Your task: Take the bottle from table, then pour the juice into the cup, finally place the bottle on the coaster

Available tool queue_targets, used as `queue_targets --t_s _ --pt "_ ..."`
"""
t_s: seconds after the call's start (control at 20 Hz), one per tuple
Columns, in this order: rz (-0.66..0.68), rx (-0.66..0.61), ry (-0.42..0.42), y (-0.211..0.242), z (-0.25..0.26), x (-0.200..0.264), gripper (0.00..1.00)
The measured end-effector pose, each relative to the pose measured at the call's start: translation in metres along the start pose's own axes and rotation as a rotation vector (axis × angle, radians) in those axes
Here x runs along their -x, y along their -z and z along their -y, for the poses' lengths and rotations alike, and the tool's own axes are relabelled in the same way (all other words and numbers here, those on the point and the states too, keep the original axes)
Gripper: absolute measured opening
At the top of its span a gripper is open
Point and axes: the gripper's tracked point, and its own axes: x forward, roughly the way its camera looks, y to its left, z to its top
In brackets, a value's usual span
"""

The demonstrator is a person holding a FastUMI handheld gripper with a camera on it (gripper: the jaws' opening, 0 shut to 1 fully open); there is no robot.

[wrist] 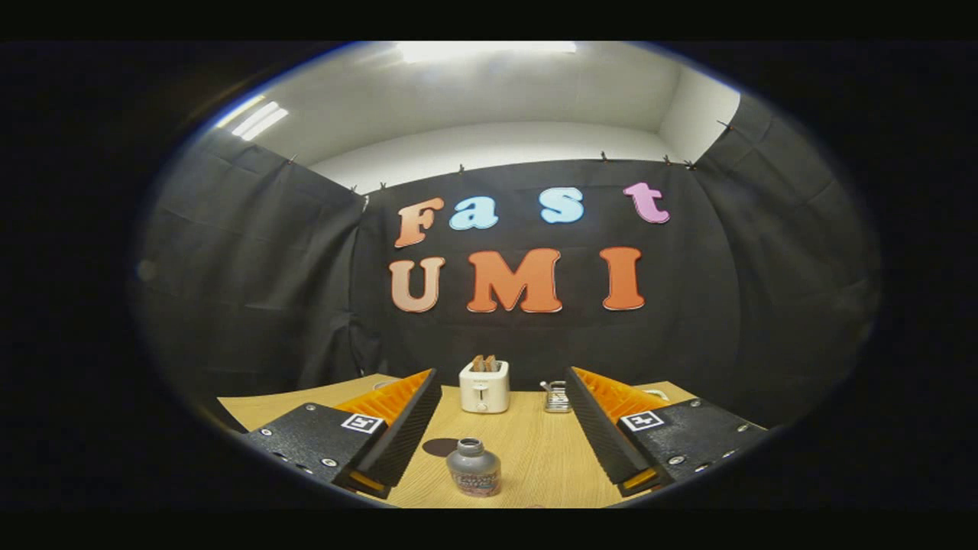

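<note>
The gripper stands wide open with nothing between its fingers, which splay out at the lower left and lower right of the frame; each carries a small square black-and-white marker on its top.

Starting at the lower left, beside the inner edge of the left finger, a dark round coaster lies flat on the table. Just right of it, at the bottom centre, stands the bottle, upright, grey, with an open neck and a printed band around its lower body whose writing is too small and blurred to read. The bottle sits in the gap between the two fingers, nearer the left one, touching neither.

Farther back, in the middle of the frame, a cream toaster holds two slices of bread; any mark on its front is illegible. To its right, close to the tip of the right finger, is a small glass cup with a handle.

The table is light wood grain. Black cloth walls rise behind it, with a white ceiling and strip lights in the upper part of the frame.
</note>
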Motion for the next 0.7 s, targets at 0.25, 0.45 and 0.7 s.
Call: queue_targets --t_s 0.25,0.45,0.7 --pt "-0.047 0.003 -0.038 0.034 -0.014 -0.001 0.97" --pt "-0.096 0.03 -0.063 0.068 -0.023 -0.002 0.97" --pt "-0.144 0.023 -0.075 0.111 -0.03 -0.007 0.97"
